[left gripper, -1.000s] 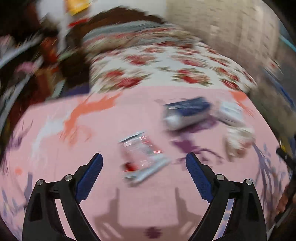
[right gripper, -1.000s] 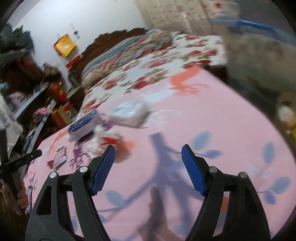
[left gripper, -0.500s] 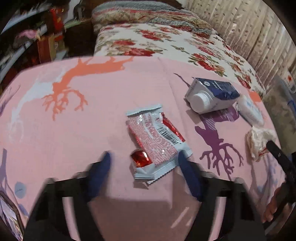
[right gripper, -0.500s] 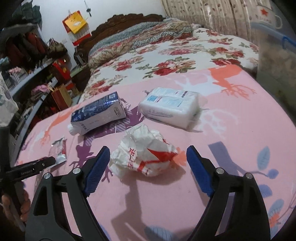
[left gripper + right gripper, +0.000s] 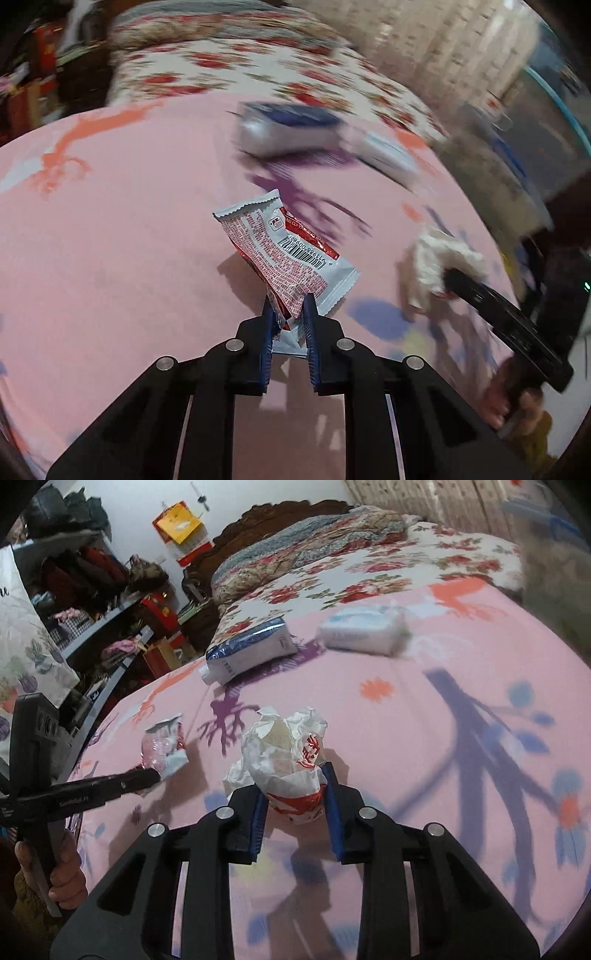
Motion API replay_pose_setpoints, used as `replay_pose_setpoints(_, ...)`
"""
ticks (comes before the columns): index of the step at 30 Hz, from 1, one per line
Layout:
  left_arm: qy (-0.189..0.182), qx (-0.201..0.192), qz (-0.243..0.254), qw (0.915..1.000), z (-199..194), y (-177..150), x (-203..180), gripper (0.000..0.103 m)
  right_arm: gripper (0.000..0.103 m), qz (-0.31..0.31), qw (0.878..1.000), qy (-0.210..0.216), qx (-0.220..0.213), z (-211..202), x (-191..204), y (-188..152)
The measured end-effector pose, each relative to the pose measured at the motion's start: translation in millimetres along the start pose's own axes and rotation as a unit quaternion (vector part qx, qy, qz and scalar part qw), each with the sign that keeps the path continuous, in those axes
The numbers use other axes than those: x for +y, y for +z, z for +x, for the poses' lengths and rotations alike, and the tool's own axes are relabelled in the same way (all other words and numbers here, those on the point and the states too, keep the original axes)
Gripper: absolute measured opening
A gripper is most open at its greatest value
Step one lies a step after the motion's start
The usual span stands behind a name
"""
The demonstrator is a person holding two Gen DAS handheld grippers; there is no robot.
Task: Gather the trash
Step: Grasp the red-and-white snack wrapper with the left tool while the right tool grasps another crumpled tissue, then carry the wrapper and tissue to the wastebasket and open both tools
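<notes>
My left gripper point(image 5: 290, 308) is shut on the lower corner of a red and white snack wrapper point(image 5: 282, 251), which tilts up off the pink blanket point(image 5: 110, 240). My right gripper point(image 5: 293, 786) is shut on a crumpled white paper bag with red print point(image 5: 286, 753). In the right wrist view the wrapper point(image 5: 162, 744) and the left gripper point(image 5: 147, 775) show at the left. In the left wrist view the bag point(image 5: 439, 264) and the right gripper point(image 5: 450, 277) show at the right.
A blue and white carton point(image 5: 251, 651) lies on its side farther back on the blanket, with a white tissue pack point(image 5: 364, 633) to its right. A floral bed point(image 5: 351, 572) lies beyond. Cluttered shelves point(image 5: 92, 590) stand at the left.
Both grippers were open a second ago. The left moved onto the wrapper and shut on it, lifting its edge. The right moved onto the crumpled bag and shut on it.
</notes>
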State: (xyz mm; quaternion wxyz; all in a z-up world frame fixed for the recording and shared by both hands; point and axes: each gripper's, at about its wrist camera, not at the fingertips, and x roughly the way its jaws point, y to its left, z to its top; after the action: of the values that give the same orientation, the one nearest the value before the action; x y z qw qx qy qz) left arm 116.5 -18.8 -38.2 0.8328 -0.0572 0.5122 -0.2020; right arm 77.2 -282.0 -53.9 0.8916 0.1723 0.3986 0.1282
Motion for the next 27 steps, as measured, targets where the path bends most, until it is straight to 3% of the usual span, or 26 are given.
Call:
replay_pose_setpoints(8, -0.052, 0.040, 0.074, 0.9951, 17, -30, -79, 0.014, 0.030, 0.075, 0.996, -0.031, -0.042, -62, -53, -34)
replay_pose_setpoints(15, -0.068, 0.052, 0.142, 0.9862, 30, -32, -145, 0.014, 0.030, 0.120, 0.989, -0.050, -0.075, -100, -93, -50)
replay_pose_setpoints(22, -0.084, 0.058, 0.206, 0.9732, 47, -16, -215, 0.014, 0.030, 0.169, 0.976, -0.075, -0.117, -135, -142, -58)
replay_pose_setpoints(27, -0.098, 0.058, 0.261, 0.9585, 63, -4, -276, 0.014, 0.030, 0.205, 0.960, -0.108, -0.158, -172, -186, -60)
